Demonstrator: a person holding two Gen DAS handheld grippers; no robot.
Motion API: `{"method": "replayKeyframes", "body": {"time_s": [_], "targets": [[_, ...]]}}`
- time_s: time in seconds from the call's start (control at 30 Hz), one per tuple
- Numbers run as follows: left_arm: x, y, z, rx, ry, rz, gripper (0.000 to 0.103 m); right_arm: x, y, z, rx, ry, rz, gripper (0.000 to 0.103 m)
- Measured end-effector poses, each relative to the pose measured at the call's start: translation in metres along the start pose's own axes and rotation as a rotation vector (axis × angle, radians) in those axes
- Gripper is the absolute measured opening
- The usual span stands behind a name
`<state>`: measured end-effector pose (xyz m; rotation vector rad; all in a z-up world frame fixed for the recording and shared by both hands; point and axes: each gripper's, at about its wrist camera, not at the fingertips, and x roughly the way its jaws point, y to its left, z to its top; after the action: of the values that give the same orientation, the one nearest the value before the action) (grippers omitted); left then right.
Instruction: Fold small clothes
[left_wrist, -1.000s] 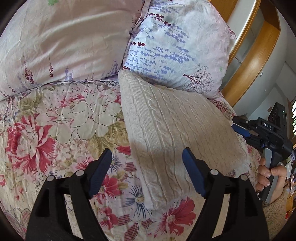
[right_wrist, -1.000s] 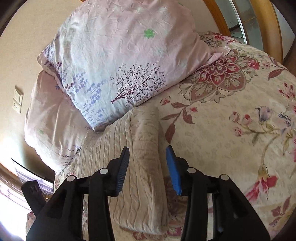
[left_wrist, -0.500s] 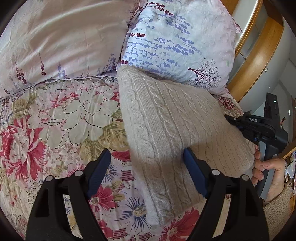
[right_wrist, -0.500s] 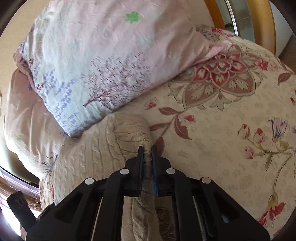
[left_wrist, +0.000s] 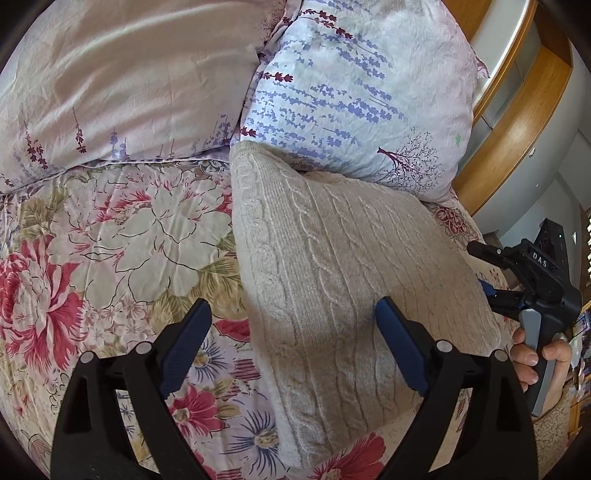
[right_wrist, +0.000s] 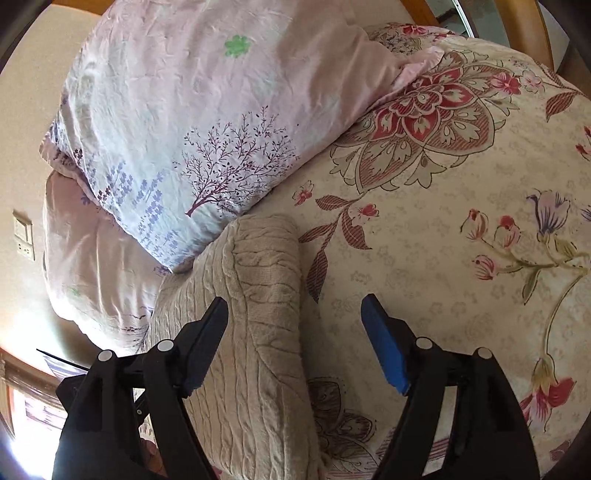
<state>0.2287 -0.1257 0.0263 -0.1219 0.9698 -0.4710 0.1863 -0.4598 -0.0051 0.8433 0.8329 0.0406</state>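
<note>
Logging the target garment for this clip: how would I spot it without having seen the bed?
Start at the floral bedspread and go up to the two pale pillows. The folded sweater lies with its far end against the lavender-print one. It is the only plain, beige cable-knit piece among printed fabrics.

Folded cream cable-knit sweater (left_wrist: 332, 266) (doubled edge bulging on its right side), lying flat on the bedspread, top end against the pillow.
</note>
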Motion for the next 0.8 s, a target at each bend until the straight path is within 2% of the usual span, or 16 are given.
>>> {"method": "replayKeyframes", "body": {"time_s": [0.17, 0.27, 0.33, 0.43, 0.5, 0.53, 0.57, 0.63, 0.7, 0.8], "targets": [[0.010, 0.005, 0.007, -0.045, 0.021, -0.053, 0.091, 0.003, -0.001, -0.006, -0.036, 0.032, -0.003, 0.076], [0.021, 0.015, 0.012, -0.116, 0.044, -0.113, 0.091, 0.011, 0.007, -0.010, -0.075, 0.057, 0.002, 0.076], [0.029, 0.023, 0.014, -0.179, 0.067, -0.161, 0.091, 0.013, 0.011, -0.011, -0.091, 0.043, -0.025, 0.076], [0.032, 0.028, 0.017, -0.207, 0.056, -0.202, 0.087, 0.017, 0.011, -0.011, -0.090, 0.057, 0.015, 0.076], [0.033, 0.031, 0.015, -0.231, 0.059, -0.251, 0.073, 0.026, 0.014, -0.015, -0.092, 0.105, 0.075, 0.064], [0.035, 0.032, 0.014, -0.245, 0.067, -0.270, 0.072, 0.031, 0.015, -0.017, -0.086, 0.140, 0.106, 0.051], [0.036, 0.032, 0.014, -0.255, 0.067, -0.272, 0.070, 0.038, 0.015, -0.020, -0.078, 0.171, 0.124, 0.045], [0.036, 0.034, 0.013, -0.265, 0.064, -0.282, 0.063, 0.041, 0.015, -0.024, -0.078, 0.167, 0.138, 0.040], [0.032, 0.040, 0.011, -0.280, 0.055, -0.301, 0.050, 0.042, 0.012, -0.025, -0.047, 0.174, 0.178, 0.034], [0.024, 0.049, 0.011, -0.293, 0.053, -0.334, 0.042, 0.041, 0.016, -0.029, -0.026, 0.175, 0.211, 0.031]]}}
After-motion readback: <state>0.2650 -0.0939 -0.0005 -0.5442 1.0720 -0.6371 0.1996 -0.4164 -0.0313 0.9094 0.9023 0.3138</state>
